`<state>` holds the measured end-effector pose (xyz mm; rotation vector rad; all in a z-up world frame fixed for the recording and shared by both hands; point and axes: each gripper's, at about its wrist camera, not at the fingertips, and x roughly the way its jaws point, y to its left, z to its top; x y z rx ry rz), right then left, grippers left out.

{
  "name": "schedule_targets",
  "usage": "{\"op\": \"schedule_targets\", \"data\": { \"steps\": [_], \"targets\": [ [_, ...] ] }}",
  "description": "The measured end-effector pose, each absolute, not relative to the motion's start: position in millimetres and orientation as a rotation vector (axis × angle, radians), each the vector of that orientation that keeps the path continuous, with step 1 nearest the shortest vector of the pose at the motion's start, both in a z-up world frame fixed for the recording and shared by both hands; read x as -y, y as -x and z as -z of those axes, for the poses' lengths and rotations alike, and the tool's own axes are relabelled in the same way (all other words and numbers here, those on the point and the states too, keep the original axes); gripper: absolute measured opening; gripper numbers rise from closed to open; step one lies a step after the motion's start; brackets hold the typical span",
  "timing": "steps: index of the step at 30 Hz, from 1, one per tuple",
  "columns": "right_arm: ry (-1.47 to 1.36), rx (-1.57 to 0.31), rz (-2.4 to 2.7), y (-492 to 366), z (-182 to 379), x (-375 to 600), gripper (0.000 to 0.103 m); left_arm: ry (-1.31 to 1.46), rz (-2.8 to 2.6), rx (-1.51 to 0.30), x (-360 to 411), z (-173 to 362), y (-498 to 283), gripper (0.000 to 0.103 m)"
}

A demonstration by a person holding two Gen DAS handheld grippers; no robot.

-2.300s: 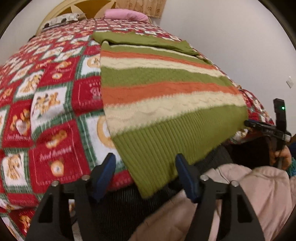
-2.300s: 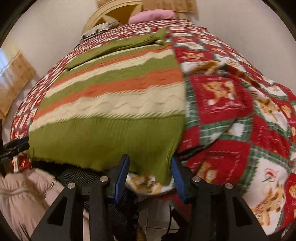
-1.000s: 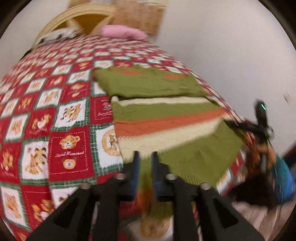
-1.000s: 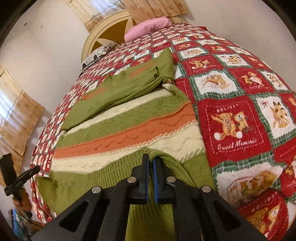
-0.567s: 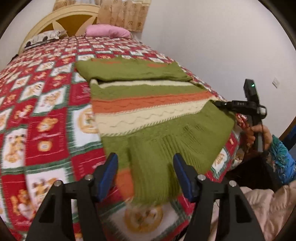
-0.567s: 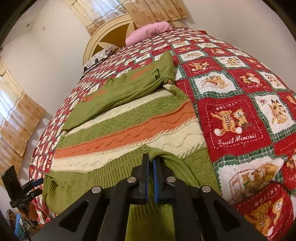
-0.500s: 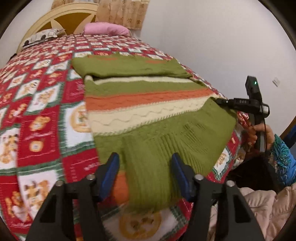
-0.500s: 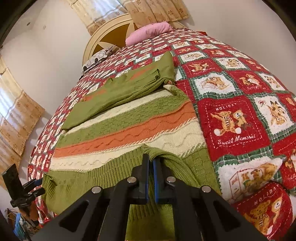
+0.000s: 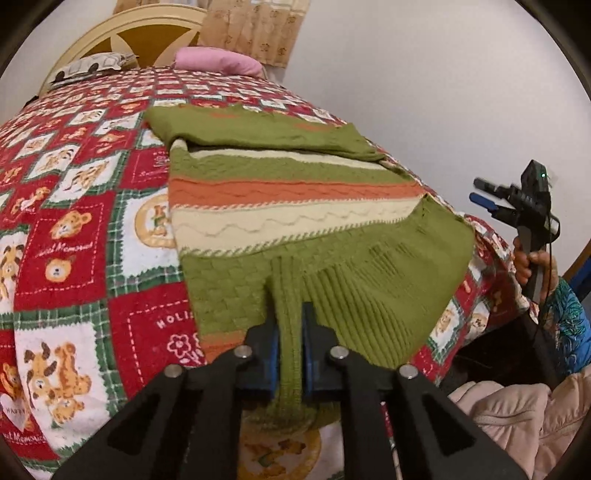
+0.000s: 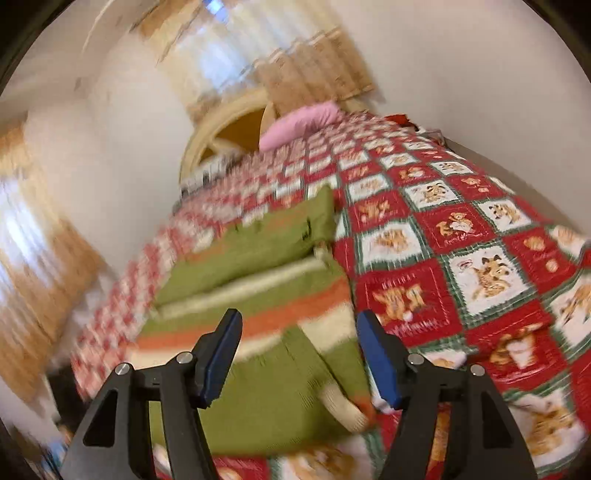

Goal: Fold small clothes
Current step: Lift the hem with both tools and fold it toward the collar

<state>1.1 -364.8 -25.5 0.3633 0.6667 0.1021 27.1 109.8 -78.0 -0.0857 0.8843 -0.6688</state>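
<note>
Green ribbed hem of the striped sweater (image 9: 295, 236) on the red patchwork quilt (image 9: 74, 229) pinched tight in the left gripper (image 9: 290, 354); from the blurred right wrist view, right gripper (image 10: 299, 354) spread wide above that sweater.

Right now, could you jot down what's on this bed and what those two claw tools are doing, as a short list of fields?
surface: bed with red and green teddy-bear quilt
garment: striped sweater in green, orange and cream, lying flat, sleeves folded across its top
left gripper: shut on a pinch of the sweater's green ribbed hem
right gripper: open, holding nothing, above the hem's other corner
far end: pink pillow, cream headboard
right wrist view: blurred
</note>
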Motion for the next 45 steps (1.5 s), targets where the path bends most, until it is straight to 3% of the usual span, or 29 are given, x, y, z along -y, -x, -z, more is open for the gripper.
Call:
{"op": "schedule_targets", "data": {
  "steps": [1,5,7,11,13,14,15,17,18,29,45],
  "targets": [
    [-0.327,-0.686,-0.106,-2,28,359,0.066,0.096,0.686,-0.892,-110,78,-28,0.023],
    [-0.172,-0.77,-0.129,-15,46,334,0.066,0.102,0.75,-0.894,-105,75,-26,0.066],
    [-0.082,-0.799,-0.137,-29,57,321,0.065,0.035,0.728,-0.867,-96,74,-21,0.069],
    [0.06,-0.879,-0.175,-50,79,299,0.057,-0.039,0.691,-0.813,-87,76,-14,0.061],
    [0.138,-0.869,-0.173,-52,84,291,0.055,-0.013,0.696,-0.813,-91,77,-14,0.047],
    [0.151,-0.867,-0.183,-51,84,290,0.047,0.006,0.695,-0.814,-95,77,-15,0.032],
    [0.158,-0.87,-0.192,-50,83,290,0.033,0.033,0.697,-0.816,-99,77,-18,0.008],
    [0.198,-0.868,-0.164,-46,78,290,0.013,0.086,0.692,-0.827,-106,79,-22,0.006],
    [0.201,-0.861,-0.157,-44,75,290,0.01,0.099,0.676,-0.83,-109,79,-24,0.006],
    [0.041,-0.663,-0.069,-22,12,294,0.01,0.22,0.623,-0.782,-120,48,-46,0.006],
    [0.055,-0.593,0.031,-95,-16,286,0.01,0.216,0.473,-0.783,-118,22,-139,0.006]
  ]
}}
